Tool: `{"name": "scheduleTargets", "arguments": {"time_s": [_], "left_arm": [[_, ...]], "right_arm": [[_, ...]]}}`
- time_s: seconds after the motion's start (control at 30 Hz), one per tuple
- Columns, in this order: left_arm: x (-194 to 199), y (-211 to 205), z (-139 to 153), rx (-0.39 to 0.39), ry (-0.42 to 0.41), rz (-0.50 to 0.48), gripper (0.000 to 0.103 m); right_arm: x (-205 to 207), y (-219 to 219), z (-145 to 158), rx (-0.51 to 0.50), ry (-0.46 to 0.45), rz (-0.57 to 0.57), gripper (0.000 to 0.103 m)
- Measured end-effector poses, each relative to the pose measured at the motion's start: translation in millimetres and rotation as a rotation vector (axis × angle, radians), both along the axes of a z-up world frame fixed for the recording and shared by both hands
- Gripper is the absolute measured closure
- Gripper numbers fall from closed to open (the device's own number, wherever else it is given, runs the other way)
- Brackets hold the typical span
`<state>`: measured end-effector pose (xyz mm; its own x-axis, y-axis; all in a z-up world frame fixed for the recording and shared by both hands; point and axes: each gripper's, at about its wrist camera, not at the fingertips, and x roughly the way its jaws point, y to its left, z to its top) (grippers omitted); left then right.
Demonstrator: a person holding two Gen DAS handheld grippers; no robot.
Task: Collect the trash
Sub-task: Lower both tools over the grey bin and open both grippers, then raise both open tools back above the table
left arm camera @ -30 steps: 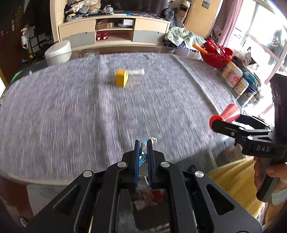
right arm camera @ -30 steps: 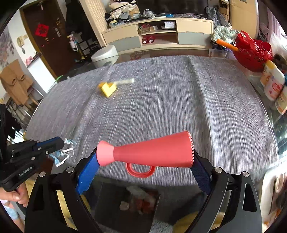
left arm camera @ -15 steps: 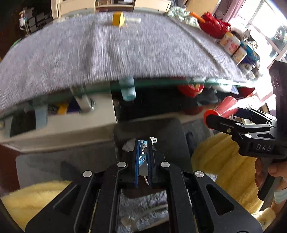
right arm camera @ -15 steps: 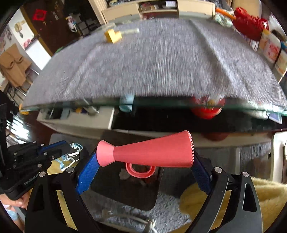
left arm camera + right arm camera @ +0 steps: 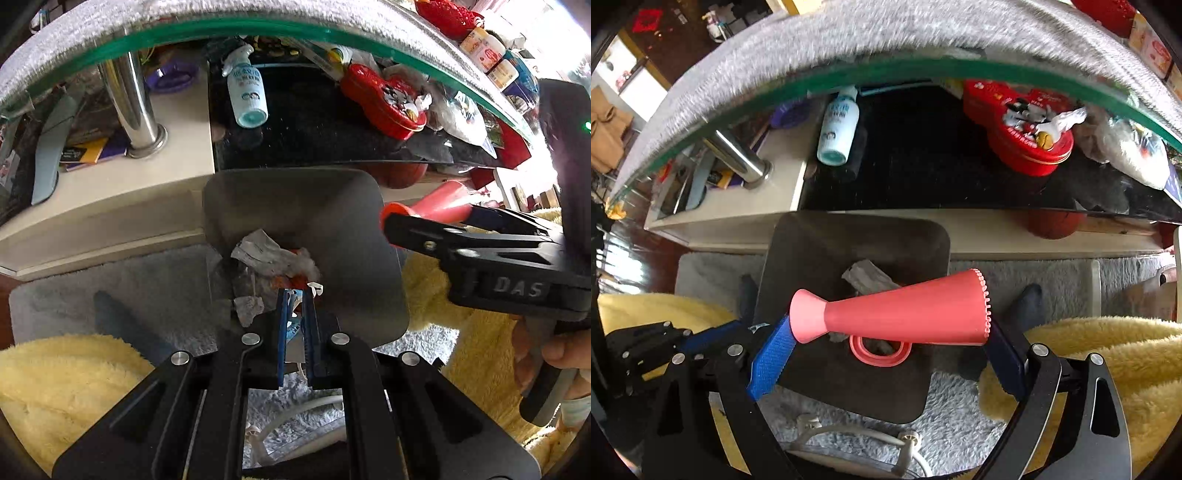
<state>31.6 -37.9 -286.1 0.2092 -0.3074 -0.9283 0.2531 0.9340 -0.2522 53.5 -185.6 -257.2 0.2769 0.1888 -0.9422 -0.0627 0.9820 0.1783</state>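
A dark square trash bin stands on the grey rug under the table edge, with crumpled paper and wrappers inside. My left gripper is shut on a small clear plastic wrapper and hovers over the bin's near side. My right gripper is shut on a red toy megaphone, held sideways above the bin. The right gripper also shows in the left wrist view at the bin's right edge, and the left gripper shows at the lower left in the right wrist view.
The glass table edge with grey cloth arches above. On the shelf below lie a white spray bottle, a red tin, bags and books. A chrome table leg stands left. Yellow fluffy fabric flanks the bin. White cable lies on the rug.
Both grippers have dropped from the table top to below its edge and closer over the bin. Each still holds its item.
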Motion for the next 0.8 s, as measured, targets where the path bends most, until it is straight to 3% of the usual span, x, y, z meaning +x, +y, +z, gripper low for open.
{"name": "scheduleTargets", "arguments": {"time_s": [0.2,0.37,0.8], "left_arm": [[1.0,2.6,-1.1,0.011,0.006,0.011,0.093],[3.0,5.3,-0.3,0.009,0.007,0.021,0.068],[8.3,22.7,20.8,0.019,-0.039,0.074,0.043]], "right_arm": [[1.8,4.9,-0.7,0.003,0.005,0.003,0.01],[6.2,4.2,3.0,0.012,0.004,-0.008,0.004],[11.7,-16.1,27.6,0.02,-0.037,-0.055,0.004]]}}
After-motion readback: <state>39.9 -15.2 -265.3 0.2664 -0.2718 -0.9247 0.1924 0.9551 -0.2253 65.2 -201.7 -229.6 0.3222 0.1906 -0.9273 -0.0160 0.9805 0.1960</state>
